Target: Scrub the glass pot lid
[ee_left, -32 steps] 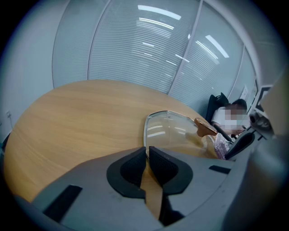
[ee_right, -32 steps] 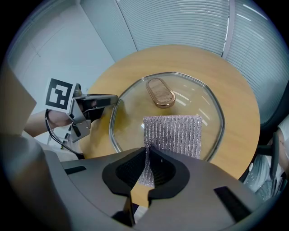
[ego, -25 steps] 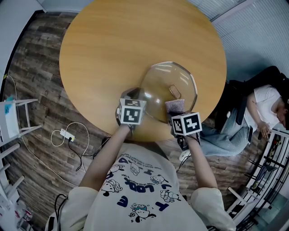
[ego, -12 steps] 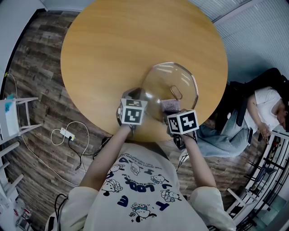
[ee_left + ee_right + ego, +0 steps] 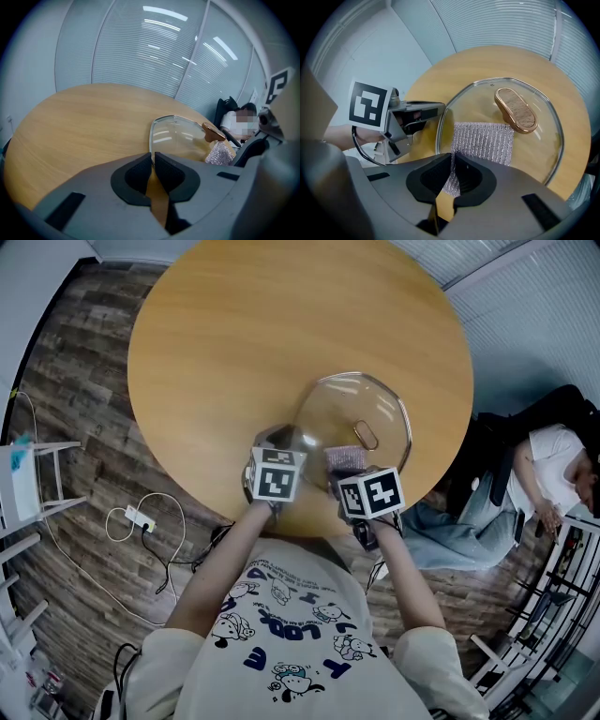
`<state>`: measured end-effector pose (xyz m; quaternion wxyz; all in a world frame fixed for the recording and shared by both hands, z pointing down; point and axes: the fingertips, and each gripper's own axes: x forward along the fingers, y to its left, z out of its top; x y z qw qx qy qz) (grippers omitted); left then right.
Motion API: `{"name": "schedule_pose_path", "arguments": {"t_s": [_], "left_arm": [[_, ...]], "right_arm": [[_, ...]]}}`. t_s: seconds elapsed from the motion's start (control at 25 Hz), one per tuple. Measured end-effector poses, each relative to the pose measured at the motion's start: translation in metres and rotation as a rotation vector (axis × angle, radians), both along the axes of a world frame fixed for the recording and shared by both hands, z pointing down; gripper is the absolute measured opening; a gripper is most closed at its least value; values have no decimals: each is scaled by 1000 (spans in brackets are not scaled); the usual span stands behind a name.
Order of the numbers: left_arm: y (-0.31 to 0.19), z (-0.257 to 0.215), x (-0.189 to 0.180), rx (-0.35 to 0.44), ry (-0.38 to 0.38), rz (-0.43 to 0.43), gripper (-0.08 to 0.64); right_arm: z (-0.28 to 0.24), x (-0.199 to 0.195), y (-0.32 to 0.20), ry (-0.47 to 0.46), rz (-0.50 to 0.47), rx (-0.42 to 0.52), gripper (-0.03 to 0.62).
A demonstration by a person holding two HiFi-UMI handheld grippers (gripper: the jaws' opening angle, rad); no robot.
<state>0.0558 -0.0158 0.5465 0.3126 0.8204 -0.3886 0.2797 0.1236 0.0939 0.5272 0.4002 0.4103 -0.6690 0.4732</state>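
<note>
The round wooden table (image 5: 234,352) is lying open toward its far and left edges, with the glass pot lid (image 5: 352,413) sitting by its near right edge. My left gripper (image 5: 152,161) is pinching the lid's rim. My right gripper (image 5: 453,164) is clamping a silvery scouring pad (image 5: 485,140) that is lying on the glass; only the gripper views are showing these grips closely.

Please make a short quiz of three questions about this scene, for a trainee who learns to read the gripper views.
1. True or false: the left gripper is shut on the rim of the glass lid.
2. What does the right gripper hold? A) a silvery scrubbing cloth B) a brush C) nothing
3. Fill in: the top of the table is ___ in shape.
Key: 1 true; 2 A; 3 round.
</note>
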Motion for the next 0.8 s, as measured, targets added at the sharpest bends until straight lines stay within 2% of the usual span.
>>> {"name": "schedule_pose_path", "arguments": {"t_s": [0.56,0.8], "left_arm": [[2,-1,-2,-26,37,-3,34],[-4,-13,-26,6,61,-71,34]], "right_arm": [[1,-25,-21,-32,-54,-1,43],[-2,-29,-32,-50,-61,7,43]]}}
